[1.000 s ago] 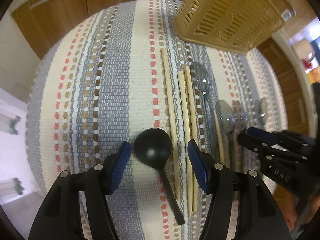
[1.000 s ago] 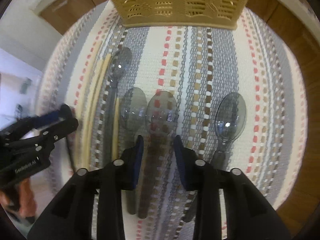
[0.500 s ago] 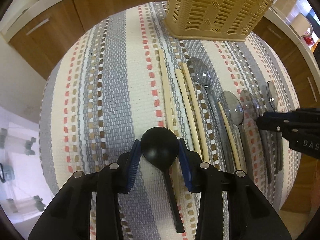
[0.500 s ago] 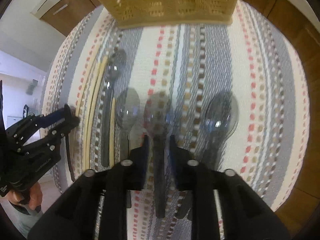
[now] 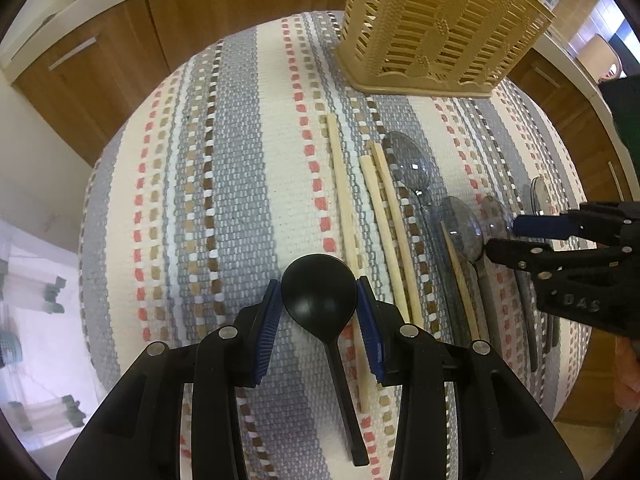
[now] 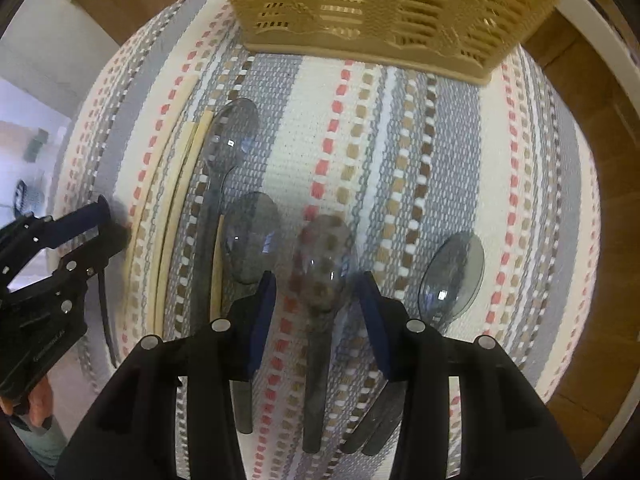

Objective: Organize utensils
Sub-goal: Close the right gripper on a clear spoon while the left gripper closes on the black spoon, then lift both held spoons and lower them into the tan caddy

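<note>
A black spoon (image 5: 319, 294) lies on the striped mat (image 5: 224, 200), and my left gripper (image 5: 318, 285) is shut on its round bowl, a blue pad against each side. The handle runs back under the gripper. My right gripper (image 6: 318, 280) points down over a clear plastic spoon (image 6: 324, 256). Its jaws are opening, and the spoon is between them with neither pad touching it. Three more clear spoons (image 6: 250, 236) (image 6: 232, 136) (image 6: 452, 276) lie alongside it. Several pale chopsticks (image 5: 344, 200) lie between the two grippers.
A tan slotted utensil basket (image 5: 440, 28) stands at the mat's far edge, to the right. Wooden cabinet doors (image 5: 100, 80) surround the mat. A person's hand (image 6: 36, 404) holds the left gripper (image 6: 114, 226) at the mat's left side.
The left jaws have closed onto the black spoon's bowl. The right jaws had narrowed around the clear spoon's neck and now stand wide apart again. The basket looms closer in the right view.
</note>
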